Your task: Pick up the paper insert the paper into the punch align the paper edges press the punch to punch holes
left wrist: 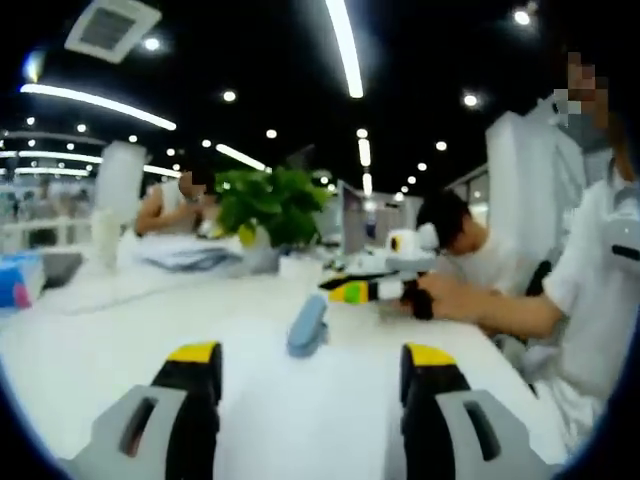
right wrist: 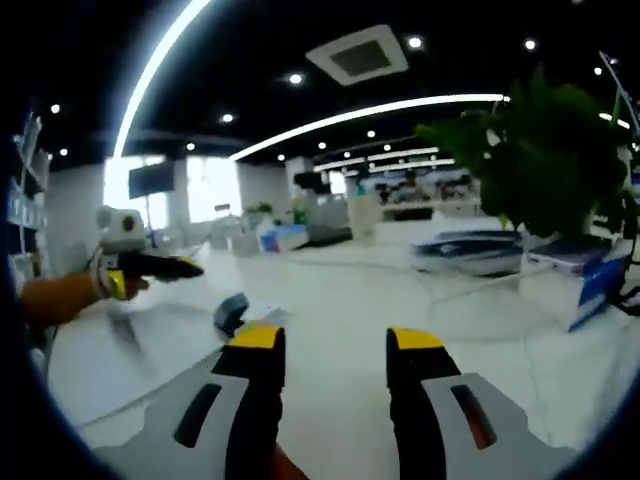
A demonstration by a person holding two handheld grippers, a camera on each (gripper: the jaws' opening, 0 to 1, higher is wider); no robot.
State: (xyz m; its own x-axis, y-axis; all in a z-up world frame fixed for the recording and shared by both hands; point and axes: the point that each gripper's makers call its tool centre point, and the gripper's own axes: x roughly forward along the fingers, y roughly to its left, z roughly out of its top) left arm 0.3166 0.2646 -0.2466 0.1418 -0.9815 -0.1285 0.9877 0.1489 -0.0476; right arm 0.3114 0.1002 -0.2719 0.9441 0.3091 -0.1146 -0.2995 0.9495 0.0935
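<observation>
Both grippers hang empty over the white table, the punch ahead.

We see the white table (left wrist: 120,330) across the lower frame, the punch (left wrist: 307,325) at centre between the left gripper (left wrist: 312,372) jaws, and lower left in the right gripper view (right wrist: 232,312). Both the left and right gripper (right wrist: 333,352) stand spread, holding nothing. We cannot make out the paper; we judge we should find it first, then pinch one edge flat.
</observation>
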